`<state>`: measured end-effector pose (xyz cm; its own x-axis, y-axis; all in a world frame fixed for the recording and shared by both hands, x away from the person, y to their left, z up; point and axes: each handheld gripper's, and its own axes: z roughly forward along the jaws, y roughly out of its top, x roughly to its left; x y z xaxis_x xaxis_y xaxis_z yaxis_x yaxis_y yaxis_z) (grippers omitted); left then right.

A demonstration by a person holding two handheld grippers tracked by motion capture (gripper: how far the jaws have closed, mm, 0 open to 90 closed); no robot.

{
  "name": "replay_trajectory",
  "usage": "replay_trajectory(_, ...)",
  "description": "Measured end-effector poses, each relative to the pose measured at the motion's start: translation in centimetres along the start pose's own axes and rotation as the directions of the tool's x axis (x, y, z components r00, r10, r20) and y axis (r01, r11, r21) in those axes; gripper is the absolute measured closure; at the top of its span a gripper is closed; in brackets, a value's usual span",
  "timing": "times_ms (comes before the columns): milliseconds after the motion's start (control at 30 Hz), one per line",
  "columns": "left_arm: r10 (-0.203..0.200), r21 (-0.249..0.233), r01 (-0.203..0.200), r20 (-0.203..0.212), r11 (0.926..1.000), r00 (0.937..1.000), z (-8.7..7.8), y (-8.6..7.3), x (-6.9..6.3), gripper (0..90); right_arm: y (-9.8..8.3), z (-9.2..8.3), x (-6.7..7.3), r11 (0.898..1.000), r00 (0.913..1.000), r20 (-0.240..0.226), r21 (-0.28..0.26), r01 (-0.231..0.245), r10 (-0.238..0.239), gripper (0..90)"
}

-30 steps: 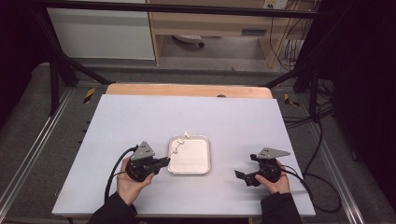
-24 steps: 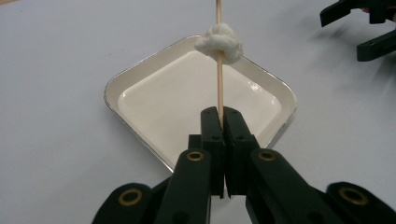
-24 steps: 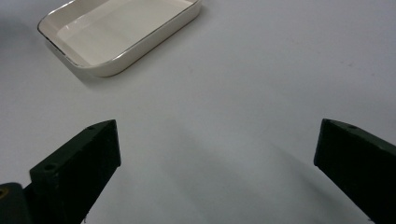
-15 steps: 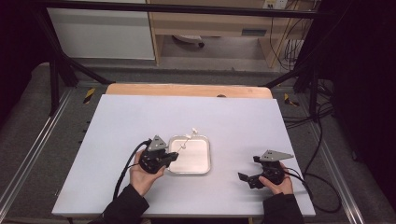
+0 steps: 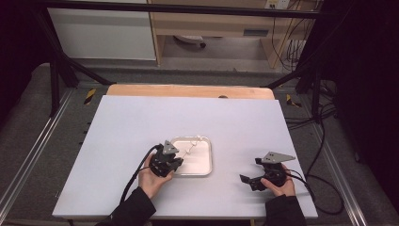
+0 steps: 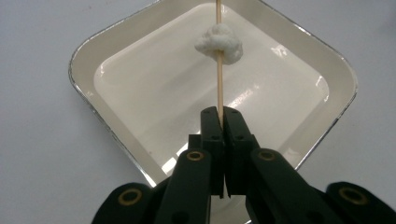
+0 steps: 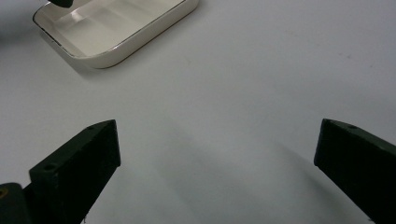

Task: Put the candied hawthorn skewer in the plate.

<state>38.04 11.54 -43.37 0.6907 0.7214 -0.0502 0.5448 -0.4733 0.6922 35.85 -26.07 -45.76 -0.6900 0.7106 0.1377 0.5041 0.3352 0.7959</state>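
Observation:
A thin wooden skewer (image 6: 219, 88) with a white fluffy lump (image 6: 219, 44) threaded on it is pinched at its near end by my left gripper (image 6: 219, 112). The skewer reaches out over a shallow cream tray (image 6: 88, 107) with a metallic rim. In the high view the left gripper (image 5: 175, 162) sits at the tray's (image 5: 207, 157) left edge, and the skewer (image 5: 190, 149) slants across the tray toward its far side. My right gripper (image 5: 249, 179) rests on the table to the right of the tray, jaws wide apart with nothing between them (image 7: 217, 154).
The tray's corner (image 7: 107, 56) lies ahead and to the left in the right gripper view. The white tabletop (image 5: 141, 122) spreads around the tray; a wooden strip (image 5: 188, 91) runs along its far edge. Cables (image 5: 324, 183) trail off the right side.
My left gripper has moved to the right and slightly down with the skewer, from beside the tray to its left edge. The right gripper has stayed put.

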Motion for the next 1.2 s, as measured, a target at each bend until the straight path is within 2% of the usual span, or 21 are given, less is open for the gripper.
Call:
replay_trajectory(233, -0.006, 0.032, 0.006, -0.021, 0.9995, 0.9998, 0.4, -0.5, -0.1, 88.1, 0.0, 0.0, 0.0, 1.0, 1.0, 0.0, -0.002, -0.003, 0.003, 1.1)
replay_trajectory(567, -0.014, 0.039, 0.015, -0.03, 0.9991, 0.9995, 0.6, -0.5, -0.2, 86.5, 0.0, 0.1, 0.0, 1.0, 1.0, -0.001, 0.001, -0.003, 0.003, 1.1)
replay_trajectory(733, 0.004, 0.035, -0.003, -0.021, 0.9994, 0.9998, 0.4, -0.4, -0.3, 79.1, 0.0, 0.1, 0.1, 1.0, 1.0, -0.003, 0.001, -0.004, 0.004, 1.1)
replay_trajectory(900, 0.044, 0.037, -0.044, -0.001, 0.9983, 0.999, -0.4, -0.3, -0.3, 69.5, 0.0, 0.1, 0.1, 1.0, 1.0, -0.003, -0.001, -0.006, 0.006, 1.1)
replay_trajectory(967, 0.059, 0.032, -0.06, 0.015, 0.9977, 0.9981, -0.7, -0.2, -0.1, 63.1, 0.0, 0.1, 0.1, 1.0, 1.0, -0.002, 0.0, -0.006, 0.006, 1.1)
replay_trajectory(1033, 0.077, 0.035, -0.077, 0.011, 0.9964, 0.997, -1.2, -0.2, 0.0, 57.3, 0.0, 0.0, 0.0, 1.0, 1.0, -0.002, 0.0, -0.006, 0.006, 1.0)
replay_trajectory(1200, 0.098, 0.023, -0.099, 0.033, 0.9949, 0.9946, -2.2, -0.2, 0.5, 43.2, 0.0, 0.0, 0.1, 1.0, 0.9999, -0.002, -0.001, -0.013, 0.013, 1.0)
